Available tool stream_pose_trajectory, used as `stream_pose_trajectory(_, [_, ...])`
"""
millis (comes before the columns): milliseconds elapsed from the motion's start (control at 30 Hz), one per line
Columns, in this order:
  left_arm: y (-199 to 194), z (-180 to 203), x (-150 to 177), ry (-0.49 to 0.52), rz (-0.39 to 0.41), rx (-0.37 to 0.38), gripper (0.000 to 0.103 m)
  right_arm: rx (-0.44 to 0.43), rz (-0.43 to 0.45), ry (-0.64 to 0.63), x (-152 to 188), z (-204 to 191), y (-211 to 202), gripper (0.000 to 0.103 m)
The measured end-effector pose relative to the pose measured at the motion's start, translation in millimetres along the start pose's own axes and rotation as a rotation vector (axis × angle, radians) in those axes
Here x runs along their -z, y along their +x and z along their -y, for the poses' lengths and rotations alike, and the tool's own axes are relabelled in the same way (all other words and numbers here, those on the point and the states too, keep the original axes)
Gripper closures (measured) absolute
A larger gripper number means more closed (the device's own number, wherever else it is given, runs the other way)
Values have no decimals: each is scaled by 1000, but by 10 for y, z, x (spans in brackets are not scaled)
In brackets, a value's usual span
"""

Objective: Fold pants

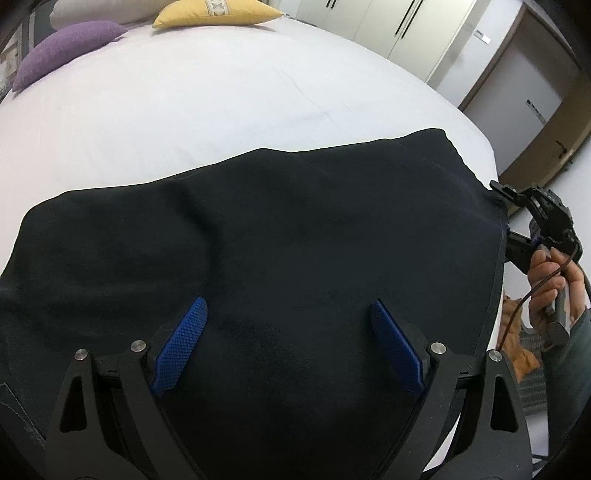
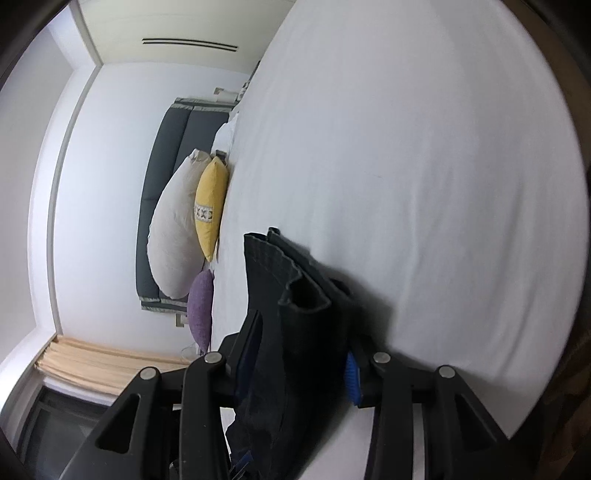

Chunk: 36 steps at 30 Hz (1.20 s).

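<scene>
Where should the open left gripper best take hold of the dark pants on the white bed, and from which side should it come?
Probably at the near edge of the dark fabric pants, from the near side of the white bed. The open left gripper hovers over flat cloth there, which offers nothing to pinch; the right gripper already pinches the far right end.

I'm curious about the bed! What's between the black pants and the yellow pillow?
Only bare white sheet lies between the pants and the yellow pillow, shown in the left wrist view.
</scene>
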<state>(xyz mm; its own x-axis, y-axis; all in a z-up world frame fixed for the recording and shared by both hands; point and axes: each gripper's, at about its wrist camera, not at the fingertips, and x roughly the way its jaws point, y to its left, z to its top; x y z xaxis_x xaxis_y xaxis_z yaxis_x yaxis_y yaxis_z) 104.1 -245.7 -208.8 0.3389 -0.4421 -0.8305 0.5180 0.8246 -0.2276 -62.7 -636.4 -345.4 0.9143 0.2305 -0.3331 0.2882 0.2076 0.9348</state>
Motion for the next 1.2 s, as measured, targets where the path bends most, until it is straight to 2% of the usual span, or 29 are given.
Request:
stream_pose_trajectory(67, [40, 23, -10, 1, -1, -1, 13, -10, -13, -12, -10, 13, -42, 62])
stream_pose_trajectory(133, [67, 30, -18, -4, 0, 2, 13, -14, -19, -14, -26, 15, -34, 70])
stream_pose_trajectory(200, [96, 45, -20, -6, 1, 3, 13, 8, -30, -27, -36, -12, 35, 89])
stream_pose_trajectory(233, [122, 54, -24, -8, 2, 4, 13, 26, -33, -34, -33, -16, 57, 92])
stream_pose_trajectory(467, [10, -138, 107, -18, 6, 17, 13, 77, 7, -82, 31, -127, 57, 94])
stream_pose_trajectory(700, [0, -184, 112, -32, 8, 28, 13, 208, 39, -229, 174, -565, 81, 94])
stream_pose_trajectory(767, [-31, -212, 102, -47, 15, 44, 13, 253, 38, -332, 299, -833, 116, 94])
stream_pose_trajectory(867, [-150, -291, 104, -100, 42, 83, 13, 324, 6, -587, 724, -1375, 280, 94])
stream_pose_trajectory(933, [-249, -416, 122, -167, 59, 119, 13, 340, -32, -819, 1220, -1770, 412, 94])
stream_pose_trajectory(1000, [-343, -561, 143, -247, 75, 169, 13, 378, -83, -1071, 1804, -1992, 559, 94])
stream_pose_trajectory(1033, [-388, -637, 158, -285, 84, 191, 13, 424, -126, -1230, 2202, -2025, 697, 94])
stream_pose_trajectory(1133, [-449, -837, 202, -383, 85, 261, 13, 507, -206, -1393, 2746, -1841, 981, 94])
stream_pose_trajectory(1200, [-445, -929, 238, -433, 72, 305, 13, 583, -204, -1460, 2919, -1670, 1105, 94])
